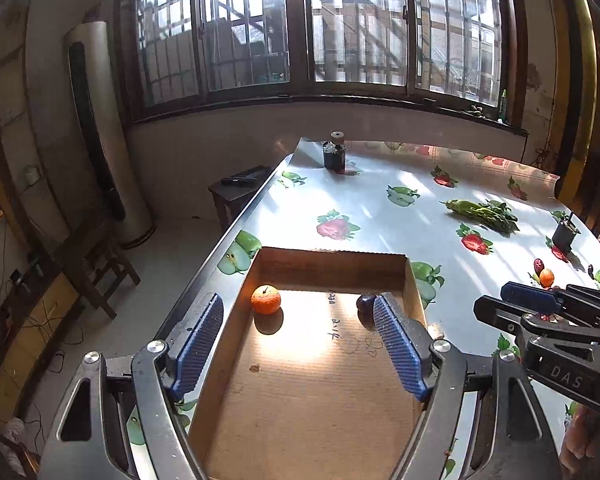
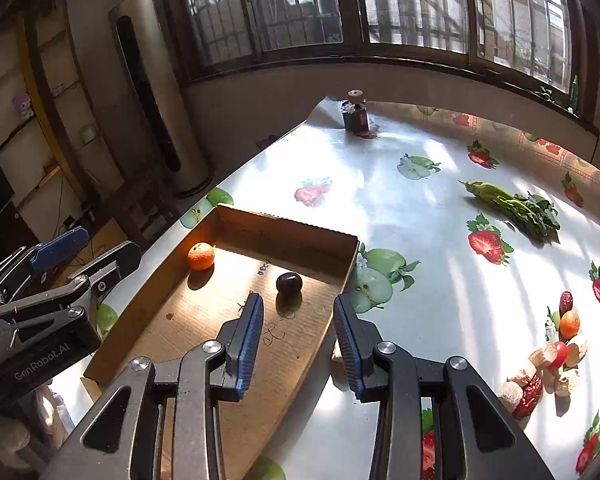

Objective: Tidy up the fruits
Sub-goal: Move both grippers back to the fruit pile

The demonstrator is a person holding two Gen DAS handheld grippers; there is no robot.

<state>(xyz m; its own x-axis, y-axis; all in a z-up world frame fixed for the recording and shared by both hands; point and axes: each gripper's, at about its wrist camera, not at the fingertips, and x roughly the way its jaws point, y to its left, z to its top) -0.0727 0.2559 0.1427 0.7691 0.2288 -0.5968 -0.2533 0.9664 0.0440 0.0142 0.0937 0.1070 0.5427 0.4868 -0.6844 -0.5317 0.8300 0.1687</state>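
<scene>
Both grippers, left (image 1: 298,344) and right (image 2: 298,344), hover with fingers apart and empty above the cardboard tray (image 2: 288,222) holding an orange (image 2: 201,256) and dark plum (image 2: 289,282), light, round, likely roll-prone fruits best pinched across their middles.

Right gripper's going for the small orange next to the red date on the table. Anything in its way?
Nothing visible stands between the right gripper and the small orange; bare tablecloth lies between. The red date touches it behind, and cut pieces crowd its near side.
</scene>
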